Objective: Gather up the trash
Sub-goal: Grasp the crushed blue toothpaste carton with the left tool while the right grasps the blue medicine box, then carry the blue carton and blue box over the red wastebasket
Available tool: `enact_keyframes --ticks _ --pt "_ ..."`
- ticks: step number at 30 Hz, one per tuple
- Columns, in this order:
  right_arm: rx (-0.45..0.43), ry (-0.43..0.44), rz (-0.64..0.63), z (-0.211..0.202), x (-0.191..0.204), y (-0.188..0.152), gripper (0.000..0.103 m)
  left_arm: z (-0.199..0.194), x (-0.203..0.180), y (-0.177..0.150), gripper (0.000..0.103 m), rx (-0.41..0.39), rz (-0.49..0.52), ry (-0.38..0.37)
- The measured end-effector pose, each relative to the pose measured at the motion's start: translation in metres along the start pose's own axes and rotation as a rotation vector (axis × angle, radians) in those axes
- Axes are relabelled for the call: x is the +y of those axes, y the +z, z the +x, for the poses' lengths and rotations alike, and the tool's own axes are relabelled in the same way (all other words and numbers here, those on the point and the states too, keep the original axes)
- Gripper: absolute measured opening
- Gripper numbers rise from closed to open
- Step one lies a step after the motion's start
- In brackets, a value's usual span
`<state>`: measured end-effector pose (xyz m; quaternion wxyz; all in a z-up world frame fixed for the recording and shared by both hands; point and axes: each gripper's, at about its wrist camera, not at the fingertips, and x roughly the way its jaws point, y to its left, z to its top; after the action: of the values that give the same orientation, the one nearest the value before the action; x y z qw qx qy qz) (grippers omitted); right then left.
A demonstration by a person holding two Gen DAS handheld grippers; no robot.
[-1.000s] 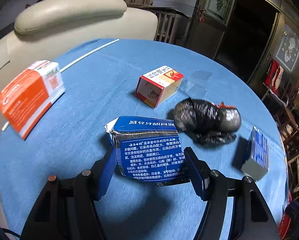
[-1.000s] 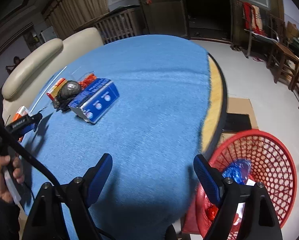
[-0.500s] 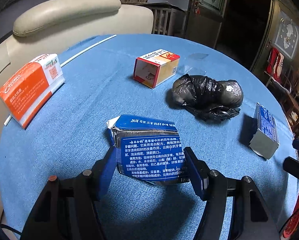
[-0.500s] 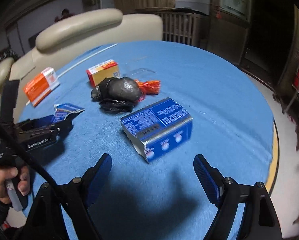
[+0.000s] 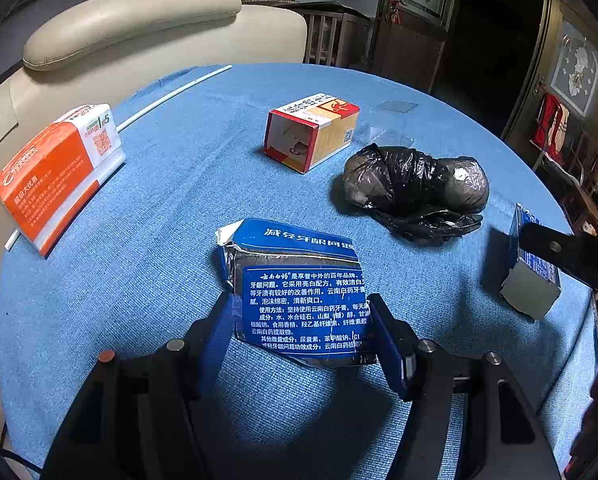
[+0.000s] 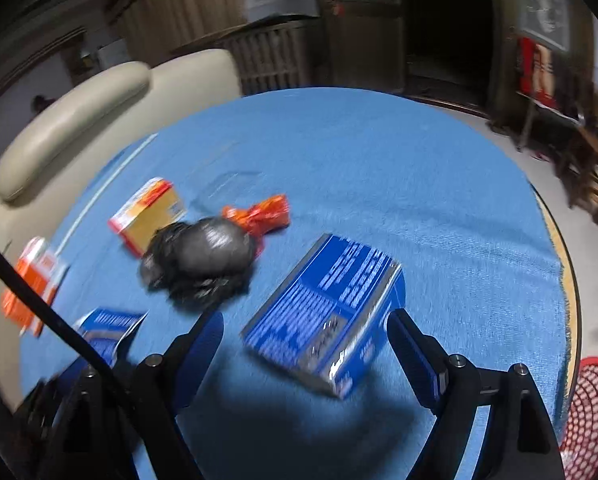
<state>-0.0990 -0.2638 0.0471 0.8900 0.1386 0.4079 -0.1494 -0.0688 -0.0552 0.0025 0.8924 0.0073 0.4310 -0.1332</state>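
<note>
Step in hand, by judgement: right hand-held gripper (image 6: 305, 354), spread wide, straddling the blue toothpaste box (image 6: 323, 312) lying flat on the blue table (image 6: 379, 168). Best lowered square over the box, closed on its long sides, then carried to the red basket (image 6: 591, 420) off the table edge. Left hand-held gripper (image 5: 301, 334) clamped on a torn blue toothpaste carton (image 5: 299, 292).

Counted: two blue cartons, one orange-white box (image 5: 57, 172), one red-yellow open box (image 5: 311, 130), one black bag bundle (image 5: 415, 192), one orange wrapper (image 6: 261, 216).
</note>
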Motion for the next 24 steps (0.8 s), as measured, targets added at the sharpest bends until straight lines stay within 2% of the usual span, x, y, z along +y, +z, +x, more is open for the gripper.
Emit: enact_keyframes --ticks 3,6,9,10,12,16,24 --pt "0.023 -0.035 -0.013 0.013 0.001 0.0 0.086 0.0 0.0 0.0 0.067 0.0 -0.001 -0.002" --pt "0.054 0.003 0.007 0.015 -0.016 -0.007 0.086 0.0 0.0 0.0 0.067 0.0 -0.001 -0.001" --pt "0.048 0.055 0.015 0.006 -0.038 -0.012 0.074 0.0 0.0 0.0 0.067 0.0 -0.001 -0.001" --pt "0.044 0.056 0.009 0.001 -0.043 -0.012 0.066 0.0 0.0 0.0 0.067 0.0 -0.001 -0.001" --pt "0.042 0.063 0.008 -0.006 -0.052 -0.013 0.06 0.0 0.0 0.0 0.067 0.0 0.002 0.002" --pt "0.058 0.107 0.036 -0.008 -0.068 -0.017 0.06 -0.001 0.0 0.0 0.067 0.001 0.005 0.006" --pt "0.027 0.149 0.042 -0.023 -0.079 -0.025 0.058 0.0 -0.003 0.0 0.067 0.004 0.017 0.022"
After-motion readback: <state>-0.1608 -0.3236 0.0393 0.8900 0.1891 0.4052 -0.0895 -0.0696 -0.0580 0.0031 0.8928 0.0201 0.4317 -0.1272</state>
